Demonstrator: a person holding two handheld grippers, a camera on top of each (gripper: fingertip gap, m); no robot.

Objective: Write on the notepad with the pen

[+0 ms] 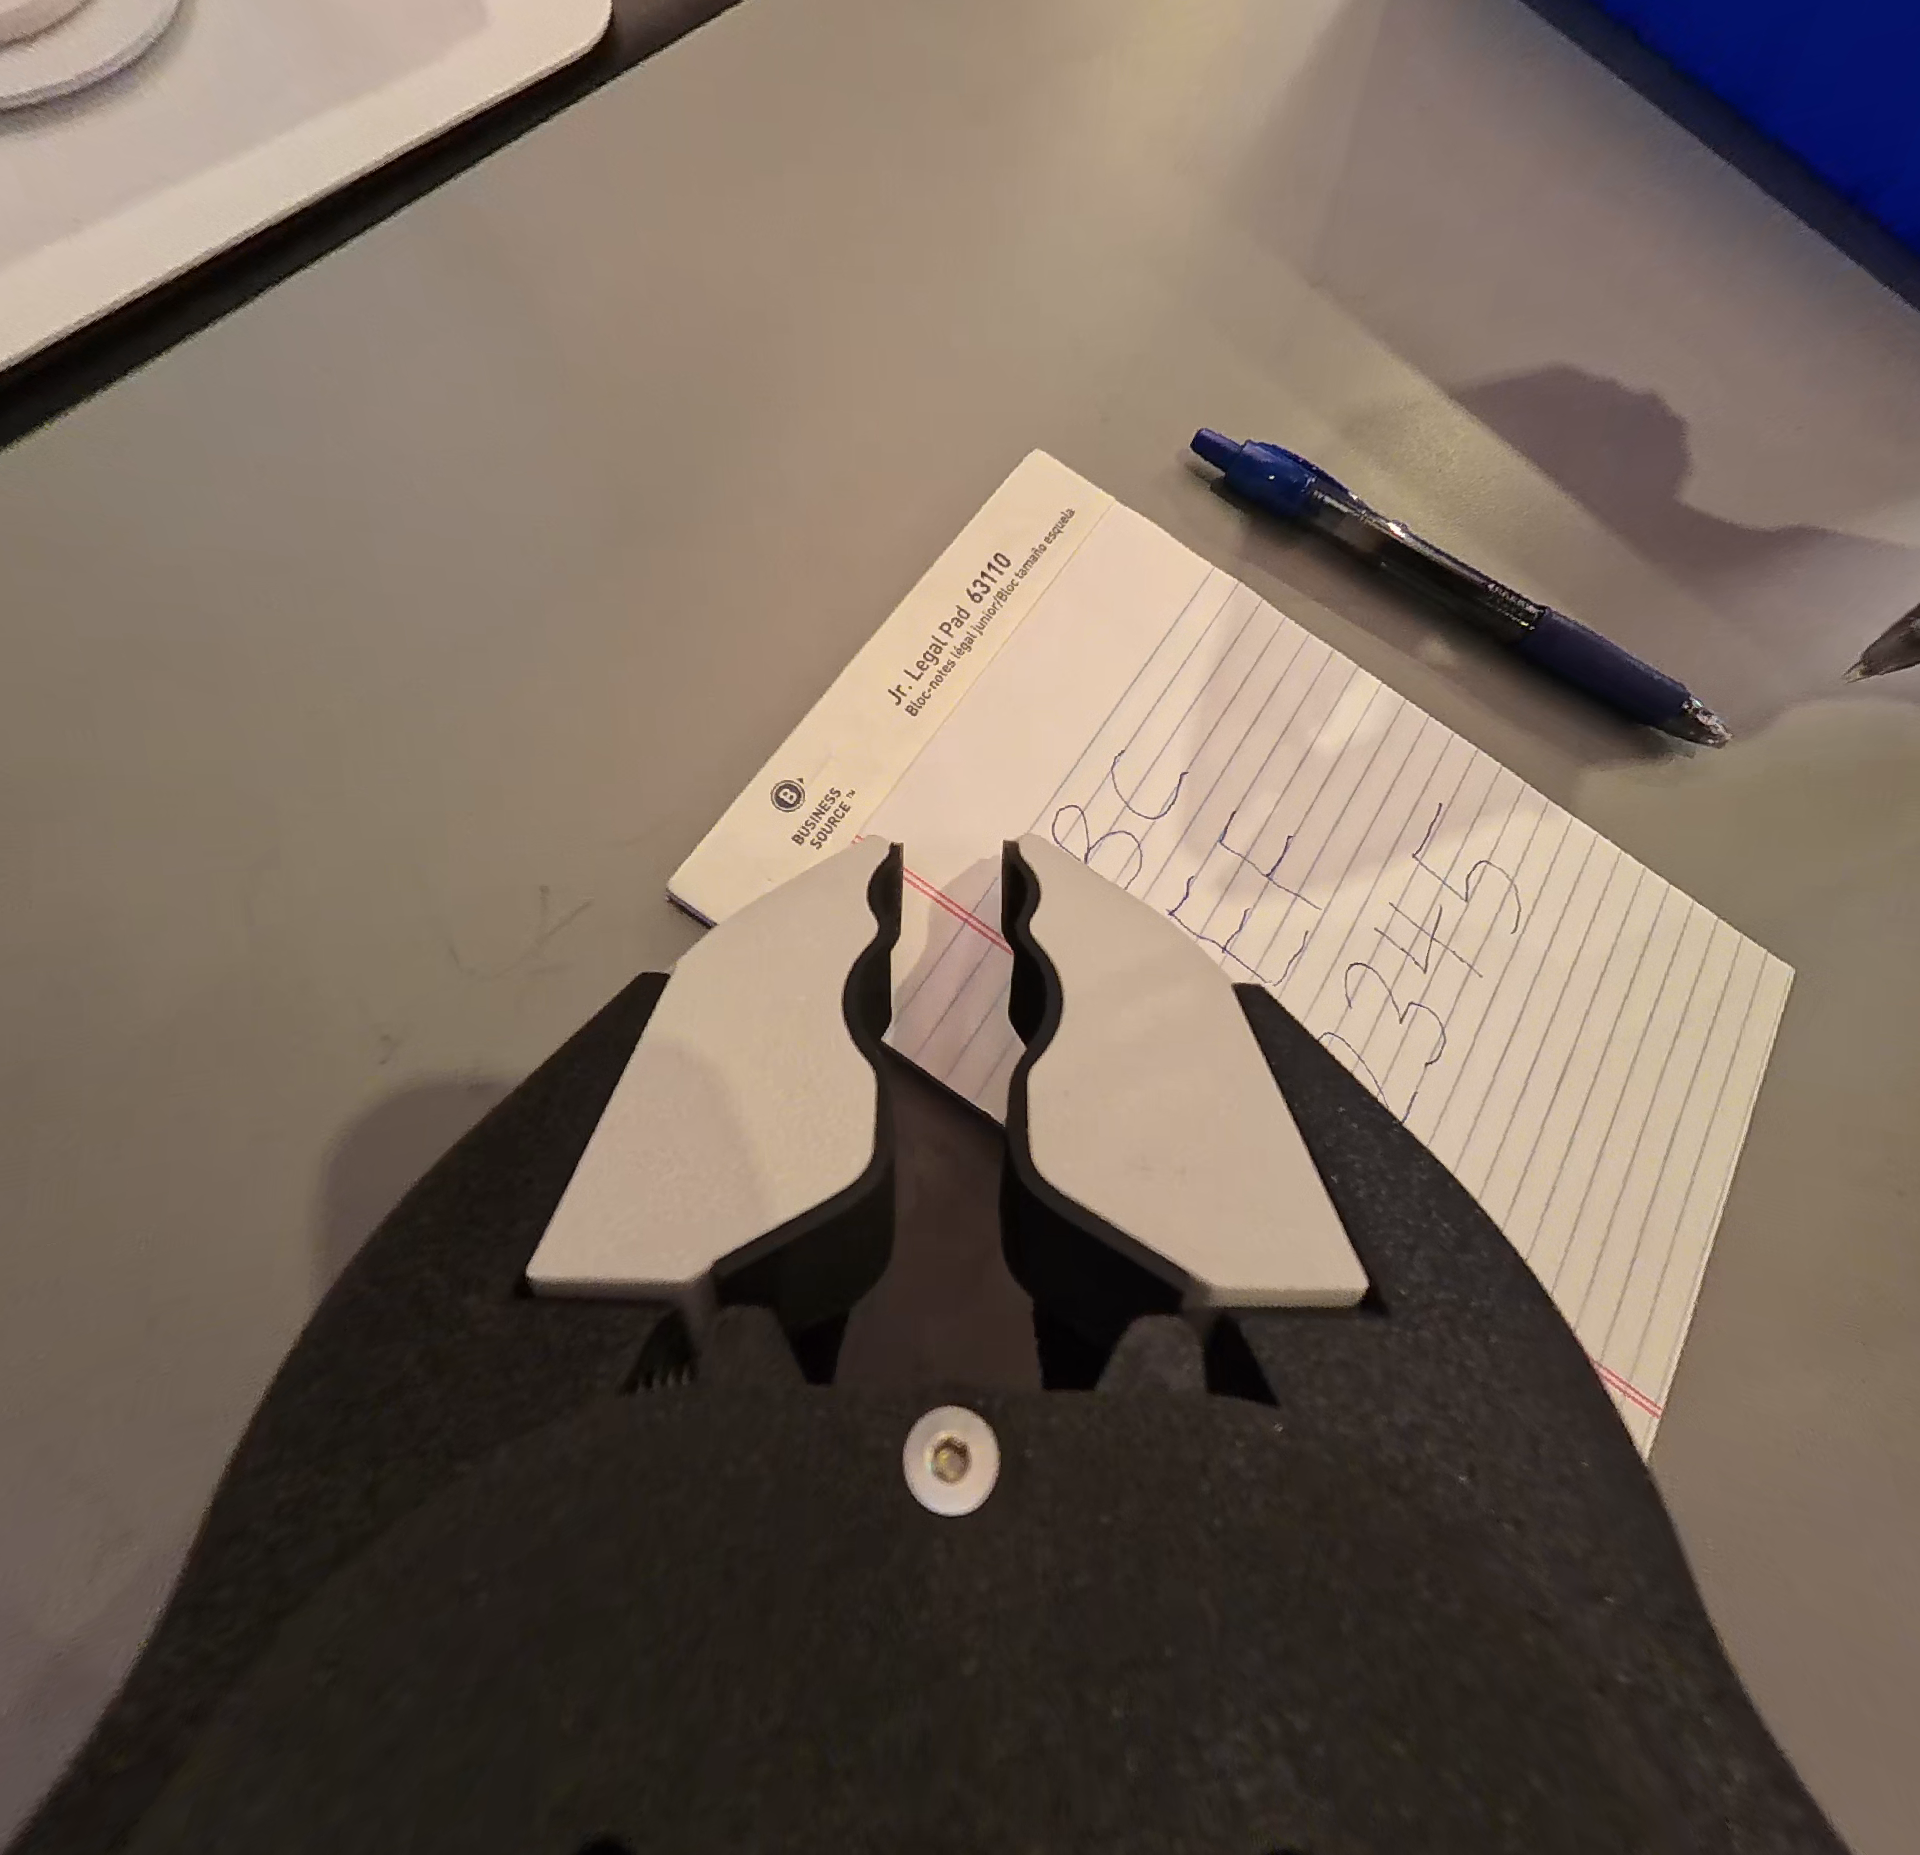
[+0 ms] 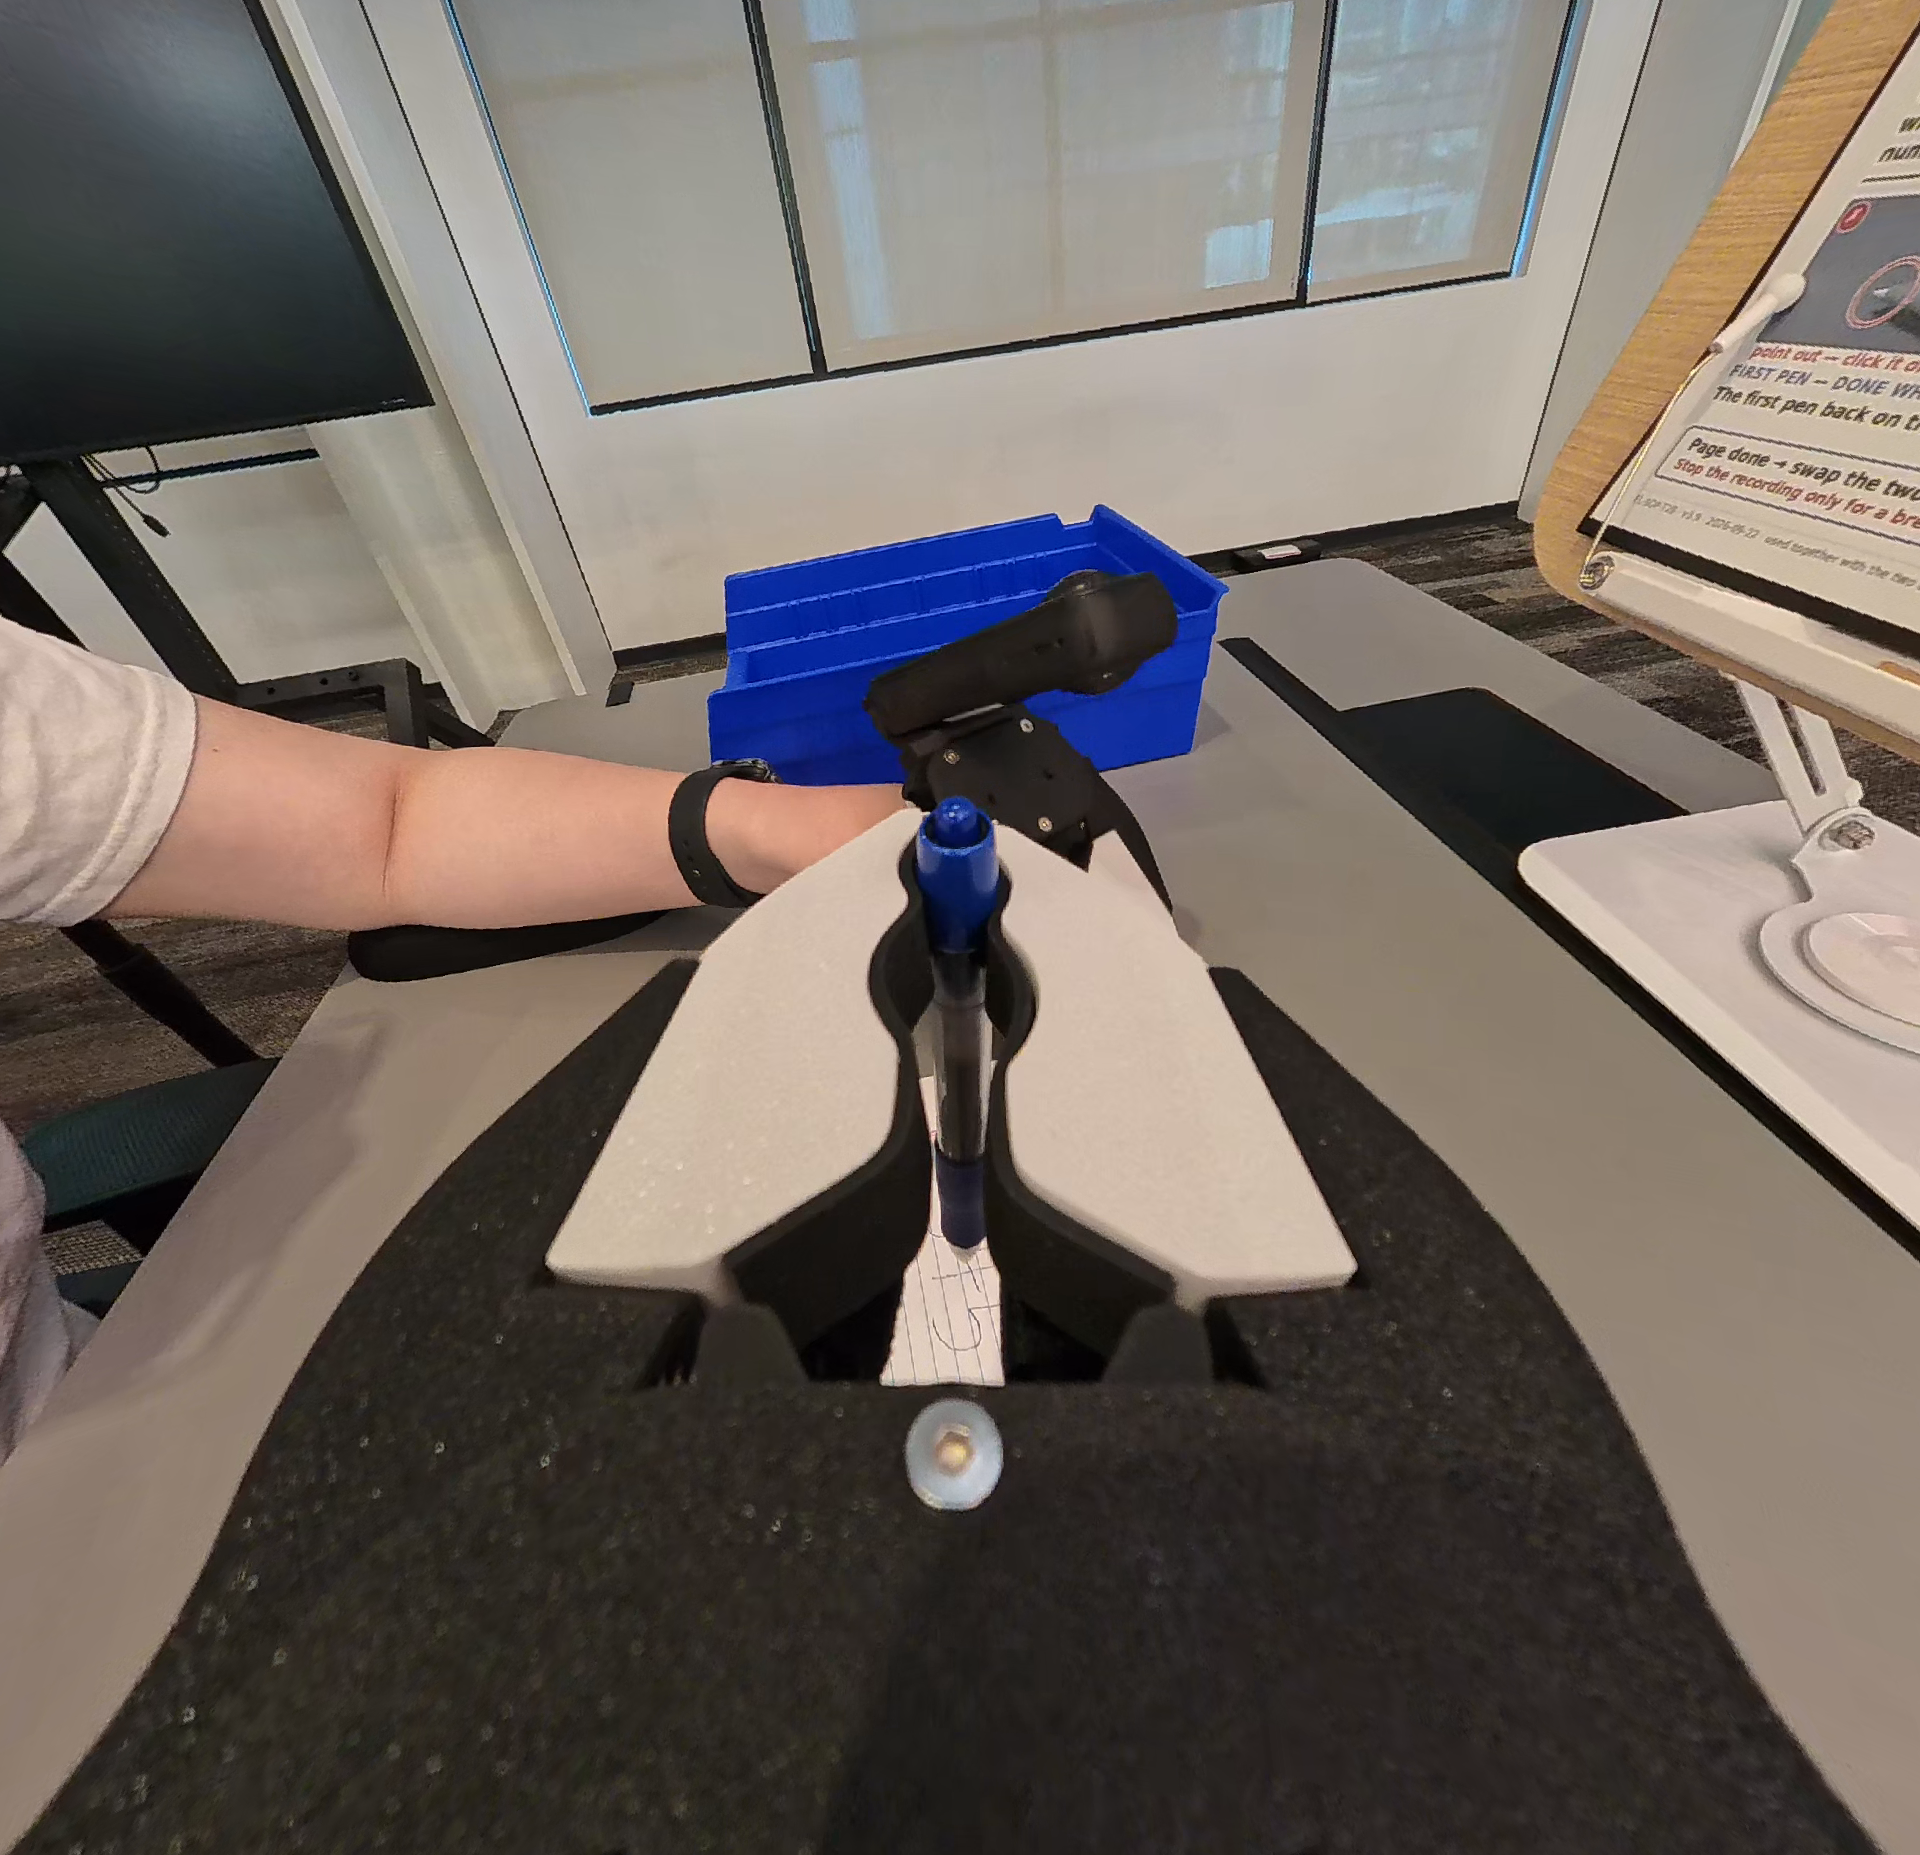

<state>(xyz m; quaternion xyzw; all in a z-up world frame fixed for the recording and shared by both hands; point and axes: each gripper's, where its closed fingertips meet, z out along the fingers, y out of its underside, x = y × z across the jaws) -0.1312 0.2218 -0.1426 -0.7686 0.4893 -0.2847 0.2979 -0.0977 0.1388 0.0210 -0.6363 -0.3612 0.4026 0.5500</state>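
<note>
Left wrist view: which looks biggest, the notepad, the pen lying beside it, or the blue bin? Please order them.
1. notepad, clearly largest.
2. pen lying on the table.
Blue bin: only a cropped corner shows, farther away, so I cannot rank it.

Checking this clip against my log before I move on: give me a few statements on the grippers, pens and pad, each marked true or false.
1. The right gripper is shut on a blue click pen. True.
2. The left gripper clamps the white lined notepad. False: its jaws stand apart with nothing between them, over the pad's corner.
3. A second blue pen lies on the grey table beside the pad. True.
4. The notepad page is blank. False: blue handwriting already covers part of it.
5. A blue plastic bin stands on the table. True.
</note>
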